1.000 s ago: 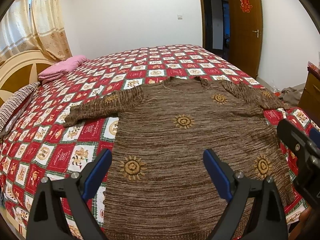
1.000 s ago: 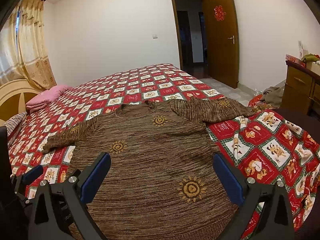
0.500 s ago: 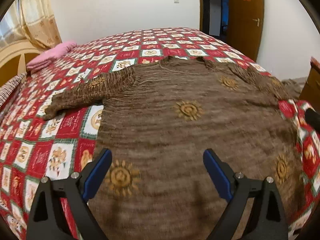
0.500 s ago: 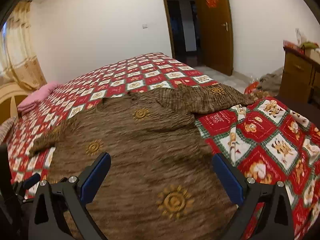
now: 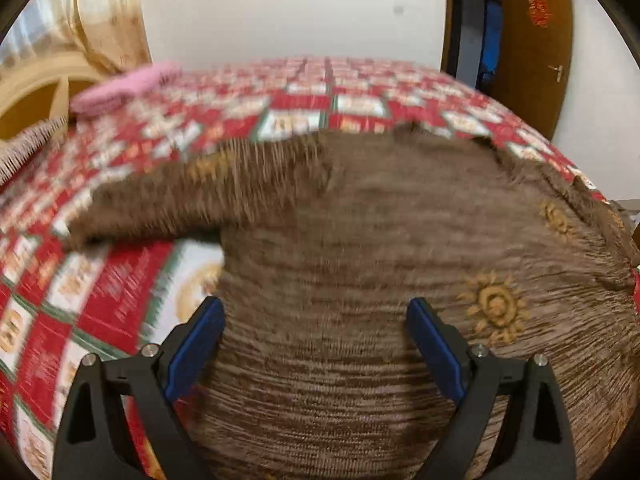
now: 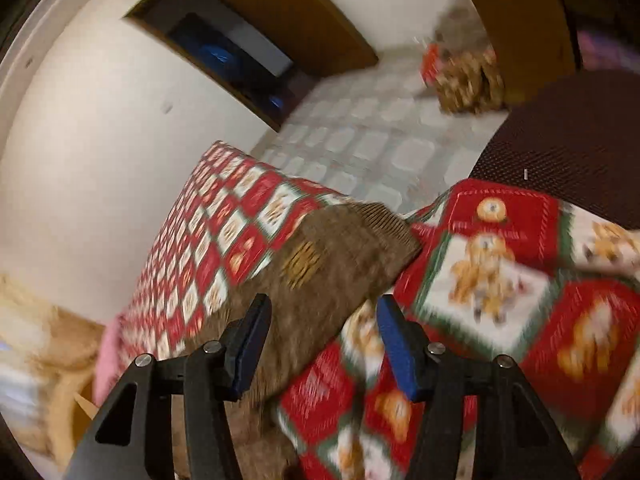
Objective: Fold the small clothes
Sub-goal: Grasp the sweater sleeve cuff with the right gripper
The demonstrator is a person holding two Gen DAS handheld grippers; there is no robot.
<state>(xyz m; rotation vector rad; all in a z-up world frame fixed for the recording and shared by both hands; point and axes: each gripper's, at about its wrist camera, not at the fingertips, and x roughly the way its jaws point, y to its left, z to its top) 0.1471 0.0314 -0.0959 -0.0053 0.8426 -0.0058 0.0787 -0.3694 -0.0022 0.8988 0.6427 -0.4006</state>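
Spread wide with nothing between them, the left gripper (image 5: pixel 314 344) hangs low in frame over the brown sweater (image 5: pixel 360 280), laid flat on the patchwork quilt (image 5: pixel 120 280) for folding. Parted too, the right gripper (image 6: pixel 322 338) points at the sweater's sleeve (image 6: pixel 340 256) mid-frame, probably the first flap to fold inward.

We are in a home bedroom. Beyond our left claw spreads a bed under a red-and-white patchwork quilt (image 5: pixel 304 100), with beige patterned curtains (image 5: pixel 108 20) far left and a brown wooden door (image 5: pixel 532 48) far right.
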